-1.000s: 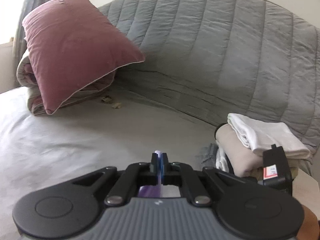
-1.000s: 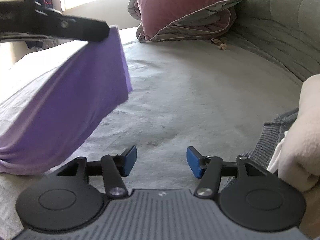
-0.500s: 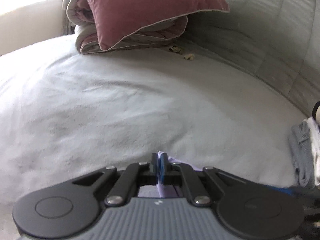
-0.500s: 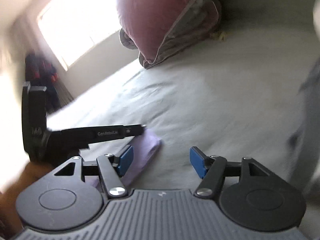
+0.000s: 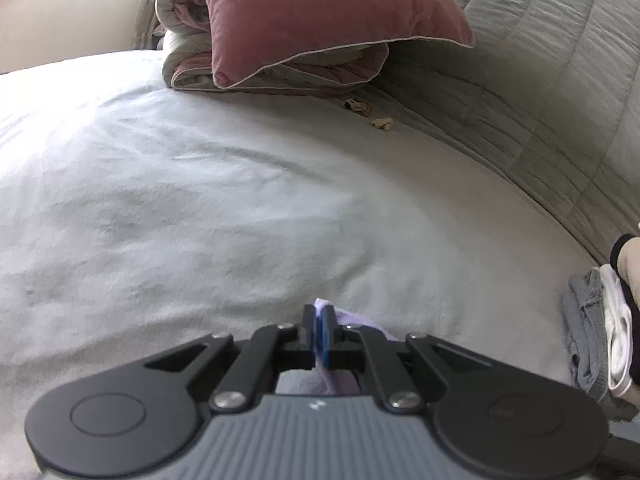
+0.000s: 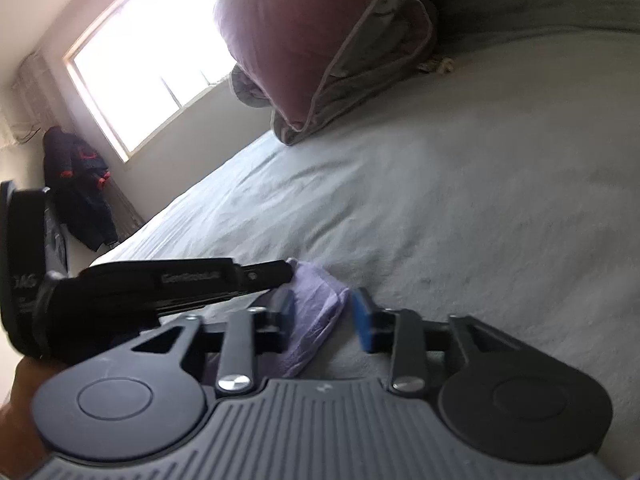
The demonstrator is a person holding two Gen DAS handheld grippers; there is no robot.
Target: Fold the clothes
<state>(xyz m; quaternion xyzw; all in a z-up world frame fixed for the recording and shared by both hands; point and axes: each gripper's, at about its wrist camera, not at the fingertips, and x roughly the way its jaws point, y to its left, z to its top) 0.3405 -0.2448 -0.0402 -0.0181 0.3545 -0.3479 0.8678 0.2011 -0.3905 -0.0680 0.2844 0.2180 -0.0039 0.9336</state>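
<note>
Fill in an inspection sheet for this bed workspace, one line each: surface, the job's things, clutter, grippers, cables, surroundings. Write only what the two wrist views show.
Surface: pale bed sheet, lightly creased.
Job's things: purple garment lying low on the sheet; stack of folded clothes at the right edge of the left view.
Clutter: maroon pillow leaning on a rolled duvet; small tan scraps near the grey quilt.
Grippers: left gripper, jaws shut on the purple garment; right gripper, jaws closing around the garment's folded end, pads not yet pressing it.
Cables: nothing seen.
Surroundings: bright window; dark jacket hanging by the wall.
</note>
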